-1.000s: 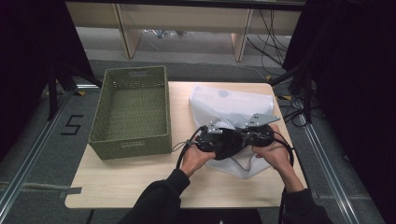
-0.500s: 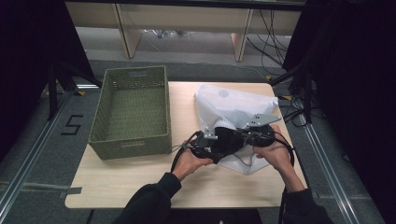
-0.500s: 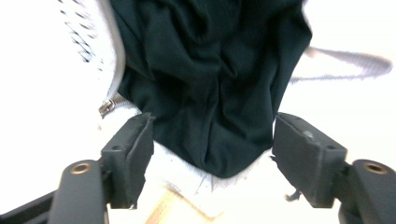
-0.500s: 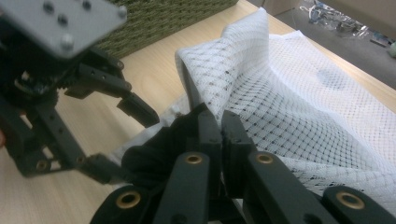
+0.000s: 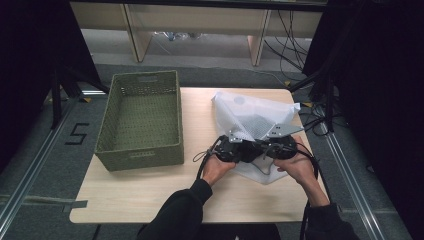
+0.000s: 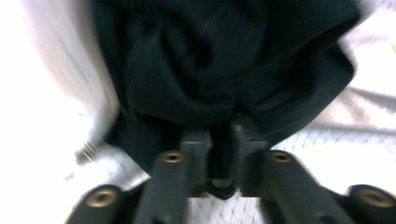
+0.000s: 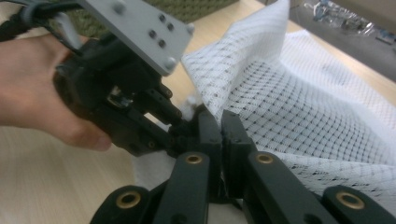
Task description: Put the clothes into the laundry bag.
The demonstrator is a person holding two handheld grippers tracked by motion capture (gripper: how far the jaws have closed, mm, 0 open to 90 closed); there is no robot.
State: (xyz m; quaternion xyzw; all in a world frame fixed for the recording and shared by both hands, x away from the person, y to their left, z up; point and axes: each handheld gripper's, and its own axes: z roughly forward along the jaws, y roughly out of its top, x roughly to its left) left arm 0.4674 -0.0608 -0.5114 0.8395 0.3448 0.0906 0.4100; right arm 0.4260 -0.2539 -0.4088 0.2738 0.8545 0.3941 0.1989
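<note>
A white mesh bag lies on the right half of the wooden table. Both grippers meet at its near edge. My left gripper is shut on a dark cloth; in the left gripper view the cloth bunches above the jaws with white mesh around it. My right gripper is shut on the bag's mesh edge, its jaws pressed together. The right gripper view has the left gripper tip to tip with it, held by a hand.
An empty green woven basket stands on the left half of the table, a short gap left of the hands. Bare wood lies in front of the basket and hands. Cables trail off the table's right edge.
Both grippers stay shut and close together at the bag's near edge. The left hand shifted slightly left and back, and the mesh moved a little.
</note>
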